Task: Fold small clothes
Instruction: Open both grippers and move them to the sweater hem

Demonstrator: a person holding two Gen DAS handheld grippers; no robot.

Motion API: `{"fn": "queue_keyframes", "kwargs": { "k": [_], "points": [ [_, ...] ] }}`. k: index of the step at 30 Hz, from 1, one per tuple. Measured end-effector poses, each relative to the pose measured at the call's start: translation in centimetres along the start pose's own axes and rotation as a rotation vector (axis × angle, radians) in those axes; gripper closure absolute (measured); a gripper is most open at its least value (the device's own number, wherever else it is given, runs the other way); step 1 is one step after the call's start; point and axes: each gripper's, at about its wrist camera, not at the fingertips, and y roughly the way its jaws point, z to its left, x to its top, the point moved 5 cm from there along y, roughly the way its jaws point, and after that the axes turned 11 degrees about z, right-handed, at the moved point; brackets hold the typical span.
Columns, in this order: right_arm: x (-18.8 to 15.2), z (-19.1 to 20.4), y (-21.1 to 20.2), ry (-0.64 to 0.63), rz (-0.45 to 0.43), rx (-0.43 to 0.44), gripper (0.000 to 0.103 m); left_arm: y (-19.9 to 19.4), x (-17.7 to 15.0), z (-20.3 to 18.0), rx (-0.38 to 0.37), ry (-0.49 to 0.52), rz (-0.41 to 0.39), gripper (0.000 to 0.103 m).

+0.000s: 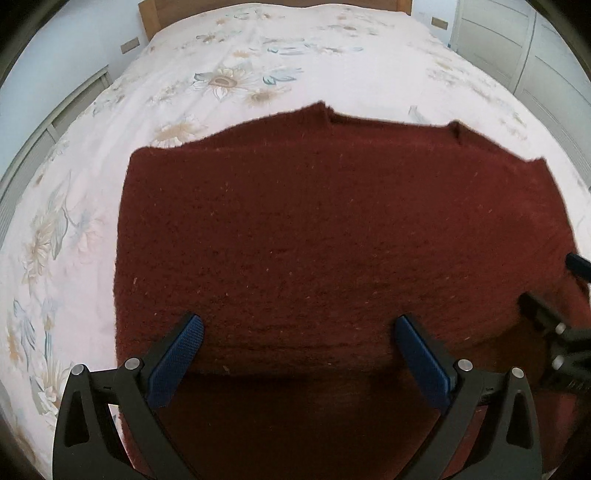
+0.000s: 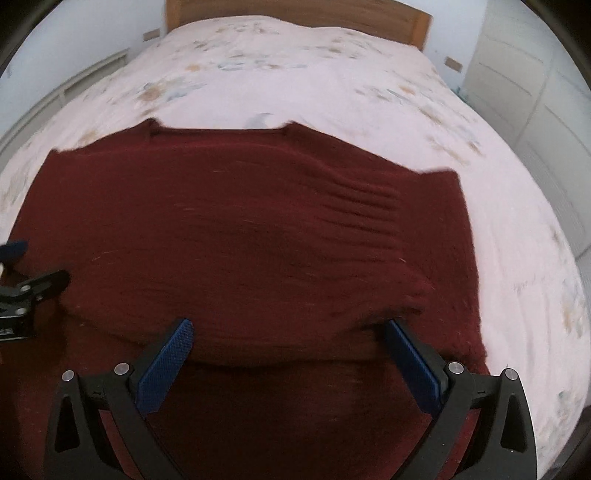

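Fingers point(image 1: 192, 332) of both grippers spread wide, holding nothing, dark red sweater point(image 1: 314, 229) near hem cut off, right view blurred

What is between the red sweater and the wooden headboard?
Only bare flowered bedsheet lies between the red sweater and the wooden headboard; nothing else sits there, as both wrist views show.

Sweater's point(image 1: 314, 240) near hem cut off below, right hand-held gripper point(image 1: 546, 288) half out of frame, bedspread point(image 2: 295, 74) print blurred
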Motion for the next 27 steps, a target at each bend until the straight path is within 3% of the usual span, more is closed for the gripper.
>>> {"fn": "queue_keyframes", "kwargs": {
  "k": [9, 12, 19, 23, 27],
  "points": [
    [-1.1, -5.6, -0.1, 0.100, 0.001, 0.003, 0.000, 0.5, -1.2, 3.1, -0.086, -0.013, 0.005, 0.001],
    [-1.5, -6.0, -0.7, 0.090, 0.018, -0.051, 0.000, -0.1, -1.6, 3.2, -0.094, 0.008, 0.002, 0.001],
    [-4.0, -7.9, -5.1, 0.100, -0.019, 0.005, 0.000, -4.1, -3.5, 3.9, -0.077, 0.012, 0.003, 0.001],
    [-6.5, -8.8, -7.7, 0.110, -0.035, 0.050, 0.000, -6.9, -5.9, 4.9, -0.068, 0.003, -0.017, 0.001],
    [-9.6, -9.3, -8.4, 0.124, -0.020, 0.082, 0.000, -8.3, -9.1, 5.9, -0.095, -0.034, 0.012, 0.001]
  ]
}}
